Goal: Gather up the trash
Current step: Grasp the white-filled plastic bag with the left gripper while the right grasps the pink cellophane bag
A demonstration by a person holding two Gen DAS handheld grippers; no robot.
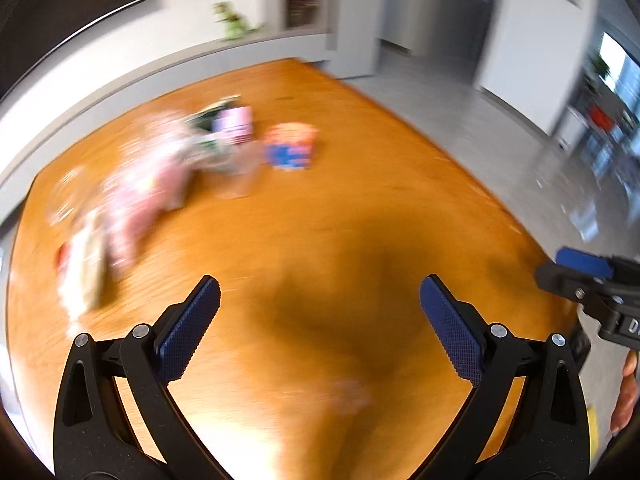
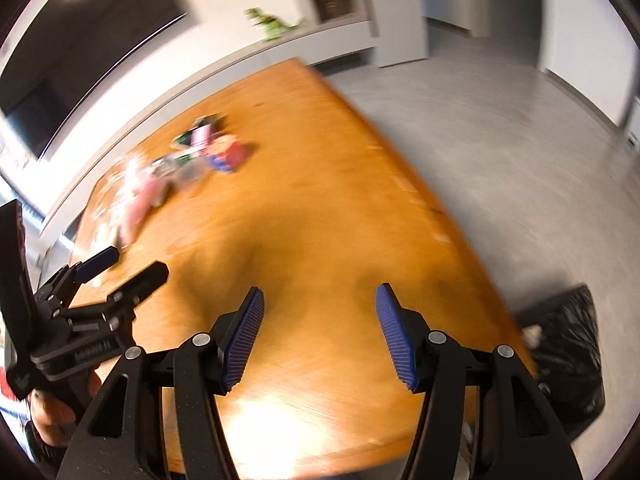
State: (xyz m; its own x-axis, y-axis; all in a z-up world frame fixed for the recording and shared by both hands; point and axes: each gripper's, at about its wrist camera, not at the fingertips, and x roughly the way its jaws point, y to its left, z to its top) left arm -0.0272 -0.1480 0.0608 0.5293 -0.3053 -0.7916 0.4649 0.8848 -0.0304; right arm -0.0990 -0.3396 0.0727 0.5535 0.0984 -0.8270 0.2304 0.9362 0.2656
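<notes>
Trash [image 1: 168, 176] heaped far across table [image 1: 360, 200]; both jaws wide, empty; black bag [image 2: 568, 356] beside table.

Home living room, wooden table [image 2: 320, 200], wall TV [image 2: 80, 60], toy dinosaur [image 2: 272, 24] on ledge

A wooden tabletop [image 1: 360, 200], orange-brown with visible grain, fills the middle of both views, its far edge running close to a long pale grey ledge [image 2: 224, 68] along a white wall. A green toy dinosaur [image 2: 274, 24] stands on that ledge, blurred. A large dark screen [image 2: 80, 60] hangs on the wall above the ledge's left part. Grey floor [image 2: 500, 140] spreads to the right of the tabletop. Farther back stand white pillars and a doorway, and at the far right of the left wrist view a bright window [image 1: 616, 76], all smeared by motion blur
</notes>
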